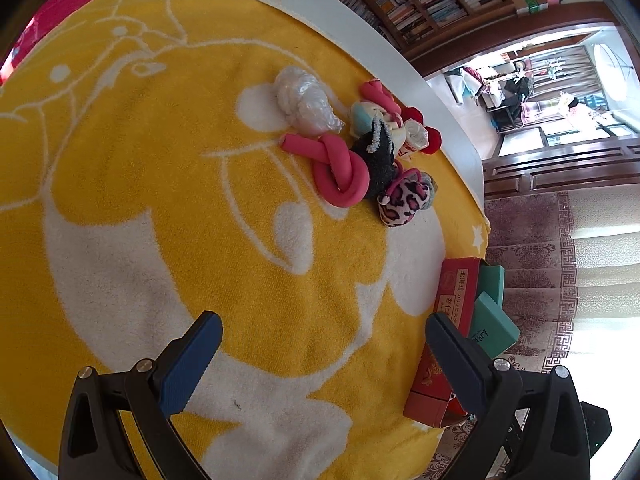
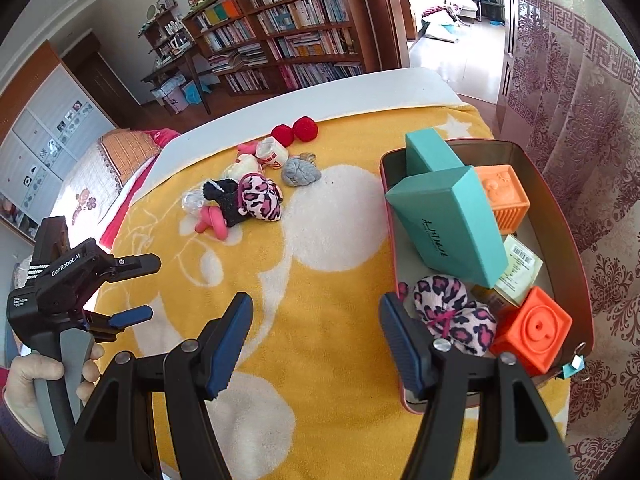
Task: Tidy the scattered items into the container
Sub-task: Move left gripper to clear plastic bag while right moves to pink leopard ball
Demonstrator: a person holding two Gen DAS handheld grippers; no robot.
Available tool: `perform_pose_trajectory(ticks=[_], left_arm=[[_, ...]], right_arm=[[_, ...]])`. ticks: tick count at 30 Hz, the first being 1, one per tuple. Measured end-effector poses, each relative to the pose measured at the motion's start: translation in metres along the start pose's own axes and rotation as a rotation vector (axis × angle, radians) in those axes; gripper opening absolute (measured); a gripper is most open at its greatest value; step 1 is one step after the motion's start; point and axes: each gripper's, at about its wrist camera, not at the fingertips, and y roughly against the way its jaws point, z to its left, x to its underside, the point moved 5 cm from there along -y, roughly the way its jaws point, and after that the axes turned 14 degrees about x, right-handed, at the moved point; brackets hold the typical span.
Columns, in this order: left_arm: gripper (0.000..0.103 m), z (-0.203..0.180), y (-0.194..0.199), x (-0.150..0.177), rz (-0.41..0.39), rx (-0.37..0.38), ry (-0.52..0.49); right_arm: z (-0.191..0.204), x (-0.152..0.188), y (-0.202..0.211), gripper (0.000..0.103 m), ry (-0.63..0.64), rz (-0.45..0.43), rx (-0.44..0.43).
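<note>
A metal tray with a red rim point(image 2: 560, 216) sits at the right on the yellow blanket point(image 2: 320, 300). It holds teal boxes point(image 2: 444, 220), two orange cubes point(image 2: 532, 332), a label and a pink leopard sock point(image 2: 452, 316). Scattered items lie further back: a pink knotted tube point(image 1: 340, 168), a black sock point(image 1: 376, 156), a leopard sock point(image 1: 404, 200), a clear plastic bag point(image 1: 304, 100), a grey lump point(image 2: 300, 172), two red balls point(image 2: 296, 130). My left gripper point(image 1: 320, 360) is open and empty, seen also in the right wrist view point(image 2: 136, 288). My right gripper point(image 2: 316, 344) is open beside the tray's near corner.
The blanket covers a white bed point(image 2: 320, 88). A bookshelf point(image 2: 288, 28) stands behind it. A patterned curtain point(image 2: 580, 120) hangs close to the tray's right side. A doorway point(image 2: 452, 8) opens at the back right.
</note>
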Motion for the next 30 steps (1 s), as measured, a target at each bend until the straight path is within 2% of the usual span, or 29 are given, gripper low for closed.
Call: perform_pose_trajectory(ticks=[14,24,30], left_arm=[[0.102,0.033,0.007,-0.043,-0.011,-0.035,0.07],[0.102,0.034,-0.012,-0.078,0.024,-0.05,0.064],[0.102,0.03,-0.019,-0.11,0.021,-0.043,0.064]], right_arm=[[0.046,-0.004,-0.023,0.07,0.046,0.06,-0.012],[0.056,-0.004,-0.046,0.07,0.012,0.109,0.007],[0.059,-0.008,-0.058,0.07,-0.009,0.128,0.018]])
